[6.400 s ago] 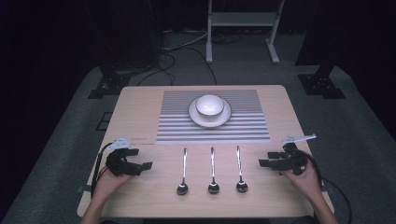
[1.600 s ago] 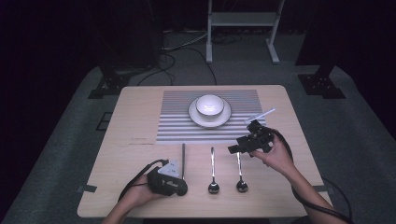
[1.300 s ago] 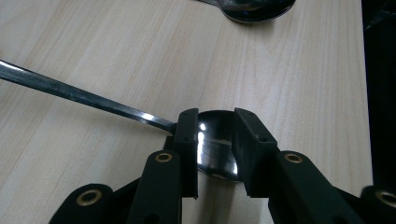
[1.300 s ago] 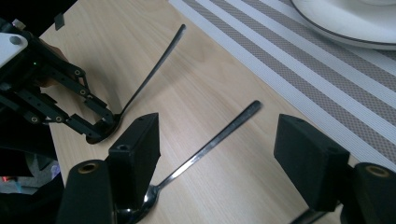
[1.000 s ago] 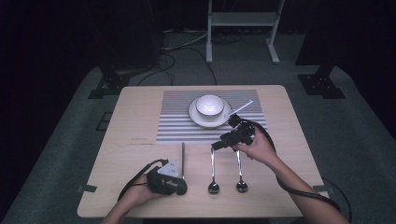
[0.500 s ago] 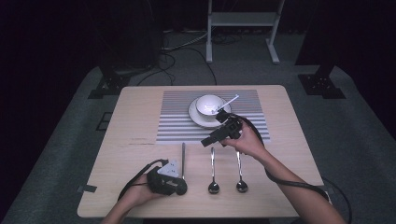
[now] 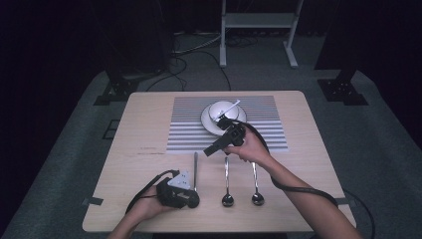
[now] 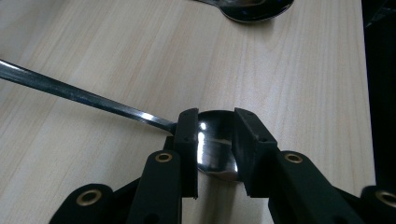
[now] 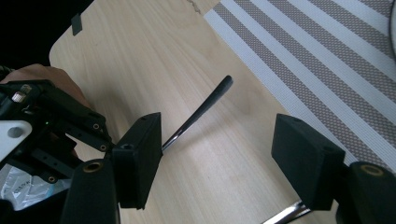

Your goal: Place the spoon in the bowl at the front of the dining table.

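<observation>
The bowl of the leftmost spoon (image 8: 215,144) is pinched between the fingers of the left gripper (image 8: 215,151) near the worktop's (image 7: 144,124) front-left corner, its handle lying flat. The right gripper (image 9: 226,161) is held over mid-worktop, by the striped mat (image 9: 327,60), its fingers spread around nothing.

A: Left polished steel spoon (image 8: 212,149), mirror-glossy bowl and smooth shiny handle. Black matt plastic left gripper (image 8: 214,154) with brass-coloured rivets.

B: Pale wooden table (image 7: 144,129): smooth, satin, fine grain. Grey-and-white striped woven placemat (image 9: 327,60): coarse mesh texture, matt.

A: White glossy ceramic-looking bowl (image 7: 222,110). Two more shiny steel spoons (image 7: 227,181).

B: Black matt plastic right gripper (image 9: 224,163), same look. Grey floor (image 7: 74,149) looks like rough carpet.
</observation>
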A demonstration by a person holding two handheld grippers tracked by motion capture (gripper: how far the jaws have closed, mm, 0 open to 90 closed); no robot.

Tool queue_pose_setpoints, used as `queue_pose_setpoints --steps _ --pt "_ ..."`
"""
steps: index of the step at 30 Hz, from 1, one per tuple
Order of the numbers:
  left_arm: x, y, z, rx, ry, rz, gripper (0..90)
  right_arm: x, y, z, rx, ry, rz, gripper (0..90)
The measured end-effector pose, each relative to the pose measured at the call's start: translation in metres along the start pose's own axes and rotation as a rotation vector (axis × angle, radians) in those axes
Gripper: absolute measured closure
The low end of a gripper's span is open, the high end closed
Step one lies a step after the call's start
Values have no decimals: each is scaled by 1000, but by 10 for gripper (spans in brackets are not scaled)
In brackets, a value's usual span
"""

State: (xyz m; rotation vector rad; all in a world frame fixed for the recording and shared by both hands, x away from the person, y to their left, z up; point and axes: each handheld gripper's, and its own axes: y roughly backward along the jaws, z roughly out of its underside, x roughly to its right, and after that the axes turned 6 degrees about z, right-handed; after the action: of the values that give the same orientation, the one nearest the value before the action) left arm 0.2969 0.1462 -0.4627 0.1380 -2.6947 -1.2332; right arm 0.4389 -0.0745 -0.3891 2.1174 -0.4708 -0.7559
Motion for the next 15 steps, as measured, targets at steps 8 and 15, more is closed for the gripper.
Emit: queue_pose_setpoints --steps 8,15 --pt "0 0 0 3 3 2 712 -1 -17 -7 -18 -11 -18 326" --pt "0 0 0 2 -2 0 712 -2 -29 -12 -37 -11 -29 331"
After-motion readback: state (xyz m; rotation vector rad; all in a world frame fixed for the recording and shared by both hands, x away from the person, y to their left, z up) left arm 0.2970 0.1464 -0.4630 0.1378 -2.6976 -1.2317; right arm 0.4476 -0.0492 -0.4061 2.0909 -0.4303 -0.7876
